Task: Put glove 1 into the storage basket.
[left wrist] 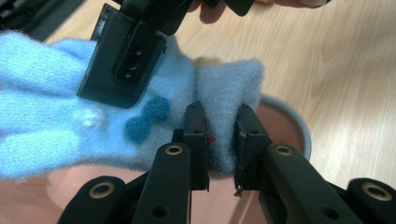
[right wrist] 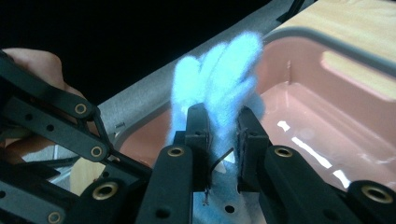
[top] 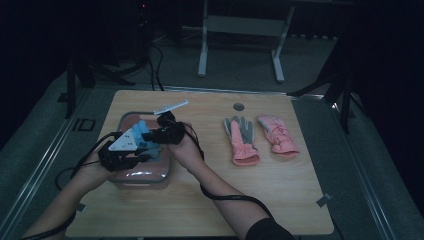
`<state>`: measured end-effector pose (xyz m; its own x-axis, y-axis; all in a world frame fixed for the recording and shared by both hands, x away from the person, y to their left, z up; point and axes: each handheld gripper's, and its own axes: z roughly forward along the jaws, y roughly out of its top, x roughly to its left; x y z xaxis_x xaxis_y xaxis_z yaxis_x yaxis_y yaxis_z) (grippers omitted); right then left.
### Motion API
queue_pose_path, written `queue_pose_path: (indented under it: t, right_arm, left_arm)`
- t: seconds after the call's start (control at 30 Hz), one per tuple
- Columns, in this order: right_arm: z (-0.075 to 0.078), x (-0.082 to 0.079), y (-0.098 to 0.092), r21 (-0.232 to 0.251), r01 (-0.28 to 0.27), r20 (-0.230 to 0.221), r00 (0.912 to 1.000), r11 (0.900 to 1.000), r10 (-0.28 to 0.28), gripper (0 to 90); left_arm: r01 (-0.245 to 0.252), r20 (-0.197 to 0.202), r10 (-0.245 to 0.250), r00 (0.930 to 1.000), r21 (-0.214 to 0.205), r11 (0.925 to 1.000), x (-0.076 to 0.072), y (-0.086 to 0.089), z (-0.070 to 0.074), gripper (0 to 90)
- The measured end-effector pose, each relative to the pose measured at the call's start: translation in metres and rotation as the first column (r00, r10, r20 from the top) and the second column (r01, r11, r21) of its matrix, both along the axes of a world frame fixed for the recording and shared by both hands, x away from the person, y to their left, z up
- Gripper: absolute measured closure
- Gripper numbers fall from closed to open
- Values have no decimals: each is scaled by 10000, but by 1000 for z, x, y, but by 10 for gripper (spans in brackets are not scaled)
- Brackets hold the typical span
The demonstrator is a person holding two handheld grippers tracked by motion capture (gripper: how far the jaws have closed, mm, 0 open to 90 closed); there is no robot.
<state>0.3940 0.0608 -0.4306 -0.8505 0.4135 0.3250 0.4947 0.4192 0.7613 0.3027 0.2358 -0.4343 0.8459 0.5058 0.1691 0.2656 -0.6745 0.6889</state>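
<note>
The left hand-held gripper (left wrist: 223, 135) pinches a fold at the edge of a fluffy light-blue glove (left wrist: 56, 116); its pads press the fleece from both sides. The right hand-held gripper (right wrist: 223, 135) is clamped on the same glove (right wrist: 219, 70), near its fingers. The glove is pale blue and fuzzy, with a small darker-blue bow (left wrist: 147, 117) on its back. It hangs between the two grippers above a pink plastic tub (top: 142, 176) with a grey rim, on the wooden bench (top: 210, 200). Two pink-and-grey gloves (top: 260, 135) lie well apart on the bench.
</note>
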Motion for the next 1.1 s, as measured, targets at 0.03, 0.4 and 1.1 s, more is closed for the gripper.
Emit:
queue_pose_path:
  t: [0.03,0.4,1.1]
  right_arm:
    - [-3,1,3,-53,16,-18,10000,10000,-16,787]
    - [-41,15,11,-618,-35,-789,9969,9981,-14,785]
    - [-52,19,10,-1396,613,-643,9954,9883,-708,352]
  left_arm:
    - [61,-106,-61,9999,60,10000,1,2,-4,786]
    - [186,-916,-131,9957,588,9981,20,5,-34,787]
    - [-25,-1965,327,9800,1520,9884,46,-2,-55,728]
